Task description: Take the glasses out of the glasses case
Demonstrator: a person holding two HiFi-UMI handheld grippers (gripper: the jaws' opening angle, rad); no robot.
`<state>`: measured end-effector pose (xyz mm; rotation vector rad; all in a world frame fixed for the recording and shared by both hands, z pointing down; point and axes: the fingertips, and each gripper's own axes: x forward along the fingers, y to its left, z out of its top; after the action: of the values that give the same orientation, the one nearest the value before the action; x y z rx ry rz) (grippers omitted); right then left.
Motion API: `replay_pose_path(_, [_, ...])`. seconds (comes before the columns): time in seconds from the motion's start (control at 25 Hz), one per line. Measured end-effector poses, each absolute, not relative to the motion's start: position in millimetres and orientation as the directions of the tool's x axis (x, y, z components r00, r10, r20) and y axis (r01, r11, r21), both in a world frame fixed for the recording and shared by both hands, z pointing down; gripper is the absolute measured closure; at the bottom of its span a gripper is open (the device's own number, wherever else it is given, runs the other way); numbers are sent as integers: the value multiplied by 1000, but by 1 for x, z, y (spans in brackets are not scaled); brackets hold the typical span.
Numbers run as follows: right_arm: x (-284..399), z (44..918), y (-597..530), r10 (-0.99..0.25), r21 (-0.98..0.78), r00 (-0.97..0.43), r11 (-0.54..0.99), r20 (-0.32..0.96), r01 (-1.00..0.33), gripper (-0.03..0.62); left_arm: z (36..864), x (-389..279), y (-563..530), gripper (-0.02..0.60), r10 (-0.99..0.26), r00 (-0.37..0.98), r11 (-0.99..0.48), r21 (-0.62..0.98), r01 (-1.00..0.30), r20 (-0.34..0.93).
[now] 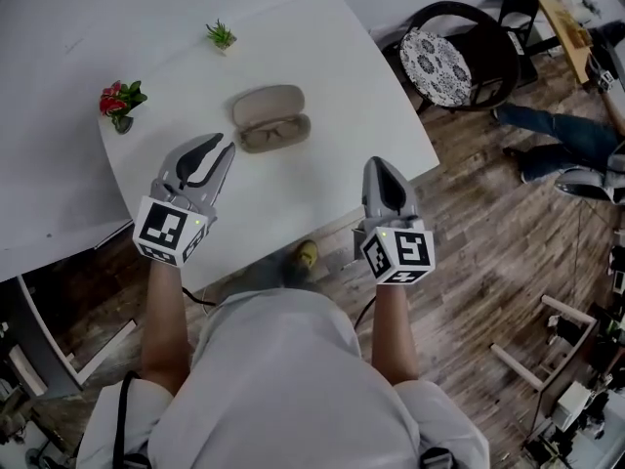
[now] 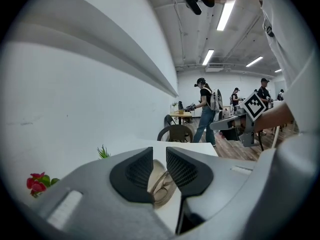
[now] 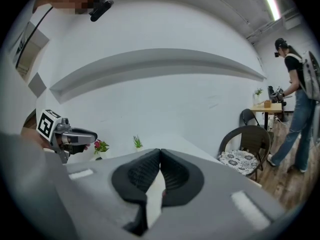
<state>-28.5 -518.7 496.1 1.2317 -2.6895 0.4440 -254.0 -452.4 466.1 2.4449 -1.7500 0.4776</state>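
A beige glasses case (image 1: pixel 268 106) lies open in the middle of the white table (image 1: pixel 342 86), lid folded back. The glasses (image 1: pixel 274 134) rest in its nearer half. My left gripper (image 1: pixel 223 146) hovers just left of and nearer than the case, jaws a little apart with nothing between them. In the left gripper view the case (image 2: pixel 155 170) and glasses (image 2: pixel 163 187) show through the narrow gap of the left gripper (image 2: pixel 159 152). My right gripper (image 1: pixel 379 164) hangs over the table's near right edge, shut and empty; its pads meet in the right gripper (image 3: pixel 160 152) view.
A red flower pot (image 1: pixel 119 102) stands at the table's left corner and a small green plant (image 1: pixel 221 35) at the far edge. A dark chair with a patterned cushion (image 1: pixel 444 62) sits beyond the right corner. A person's legs (image 1: pixel 557 135) lie on the wooden floor.
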Motion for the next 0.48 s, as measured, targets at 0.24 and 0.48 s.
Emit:
replay_pose_path(0.24, [-30, 501, -532, -719, -200, -644, 612, 260, -765, 591, 493, -252, -481, 496, -859, 345, -407, -98, -908, 378])
replay_pose_path(0.48, [-23, 508, -535, -730, -204, -628, 594, 270, -778, 591, 531, -243, -505, 497, -784, 402, -503, -104, -858, 472])
